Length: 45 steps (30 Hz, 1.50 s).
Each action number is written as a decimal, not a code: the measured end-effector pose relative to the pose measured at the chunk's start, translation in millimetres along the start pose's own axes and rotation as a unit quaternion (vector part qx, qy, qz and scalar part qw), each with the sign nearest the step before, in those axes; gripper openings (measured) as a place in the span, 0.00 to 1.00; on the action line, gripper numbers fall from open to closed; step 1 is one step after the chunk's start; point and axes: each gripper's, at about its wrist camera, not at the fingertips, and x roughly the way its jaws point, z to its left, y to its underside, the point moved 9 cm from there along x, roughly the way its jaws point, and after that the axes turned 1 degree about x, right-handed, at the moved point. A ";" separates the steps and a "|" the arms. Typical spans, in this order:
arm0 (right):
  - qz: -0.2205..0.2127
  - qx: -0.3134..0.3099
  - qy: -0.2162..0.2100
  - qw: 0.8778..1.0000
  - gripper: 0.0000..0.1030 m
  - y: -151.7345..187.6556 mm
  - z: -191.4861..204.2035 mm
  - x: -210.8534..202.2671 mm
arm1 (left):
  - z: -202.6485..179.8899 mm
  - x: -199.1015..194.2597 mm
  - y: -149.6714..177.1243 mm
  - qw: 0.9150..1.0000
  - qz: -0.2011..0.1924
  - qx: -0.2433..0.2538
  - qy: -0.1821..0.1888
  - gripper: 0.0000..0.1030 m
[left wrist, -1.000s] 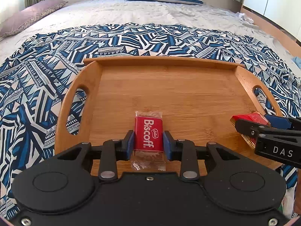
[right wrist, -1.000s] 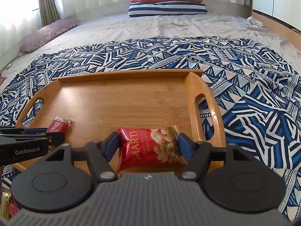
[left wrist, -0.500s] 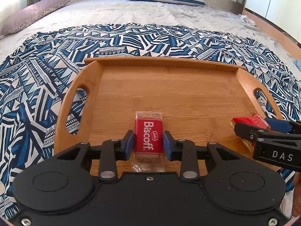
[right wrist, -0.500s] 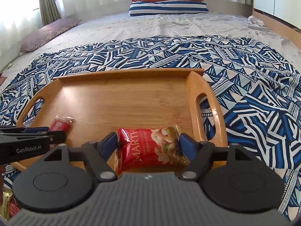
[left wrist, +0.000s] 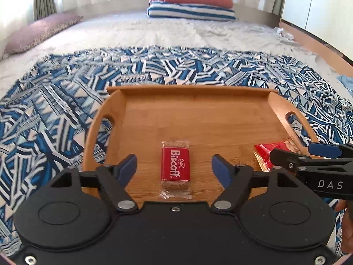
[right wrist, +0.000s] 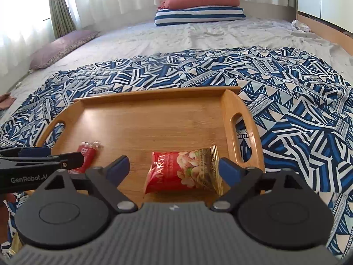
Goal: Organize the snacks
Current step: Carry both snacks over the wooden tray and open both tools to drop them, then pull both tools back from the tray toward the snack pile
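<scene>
A wooden tray (left wrist: 198, 119) (right wrist: 154, 119) with cut-out handles lies on a blue-and-white patterned blanket. A red Biscoff packet (left wrist: 175, 167) (right wrist: 85, 154) lies flat near the tray's front edge. My left gripper (left wrist: 174, 165) straddles it with jaws opening, pads well clear of the wrapper. A red nut packet (right wrist: 183, 171) (left wrist: 268, 152) rests at the tray's front right corner. My right gripper (right wrist: 174, 167) stands around it, jaws opening wide, neither pad touching the packet. Each gripper shows from the side in the other's view.
The blanket (left wrist: 55, 114) (right wrist: 297, 92) spreads over a pale bed (right wrist: 198, 37). A striped pillow (left wrist: 192, 13) and a red one lie at the far end, a mauve pillow (left wrist: 37, 33) at the left. A wooden bed edge (right wrist: 326, 33) runs along the right. More wrappers peek at the lower left (right wrist: 8, 247).
Both grippers have let go: the left pads spread away from the Biscoff packet, the right pads from the nut packet. The left gripper has lifted and pulled back slightly. Both packets stay on the tray.
</scene>
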 end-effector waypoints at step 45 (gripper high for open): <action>-0.064 -0.110 0.007 0.992 1.00 118.8 29.2 -112.5 | -6.0 -140.1 142.1 0.996 -0.081 0.002 0.029 0.93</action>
